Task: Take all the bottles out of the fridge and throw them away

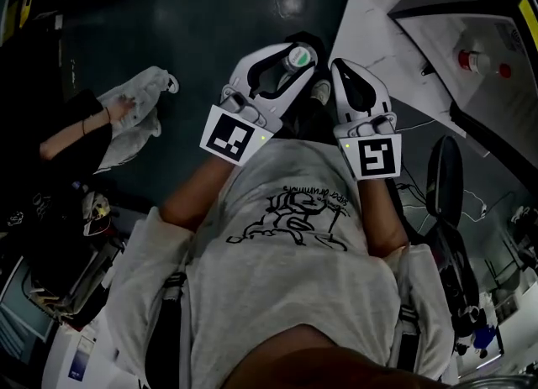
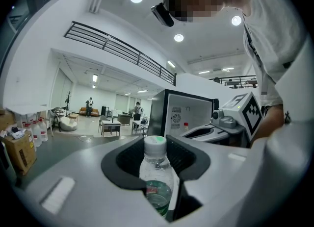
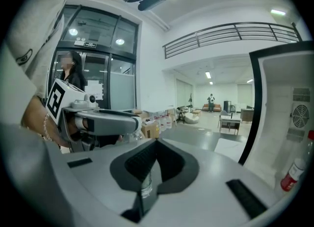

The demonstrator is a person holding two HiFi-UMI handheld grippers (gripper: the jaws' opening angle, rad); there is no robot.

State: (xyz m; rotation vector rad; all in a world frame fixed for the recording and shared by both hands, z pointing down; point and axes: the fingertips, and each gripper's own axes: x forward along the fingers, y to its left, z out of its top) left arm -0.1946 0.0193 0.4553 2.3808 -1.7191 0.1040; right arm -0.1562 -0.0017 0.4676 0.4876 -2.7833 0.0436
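— Bottle?
— Clamped upright in left gripper, white cap up, green label low between the jaws, above dark floor.
— Right gripper?
— Jaws pressed together, probably empty, just beside the left.
— Fridge?
— Open; red-capped bottle leaning inside, low.

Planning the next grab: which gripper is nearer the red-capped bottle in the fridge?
Right. The right gripper, shut and empty, lies toward the red-capped bottle; the left gripper is farther off on the other side, clamping a clear bottle.

Open-plan office hall: mezzanine railing, desks, distant sofa
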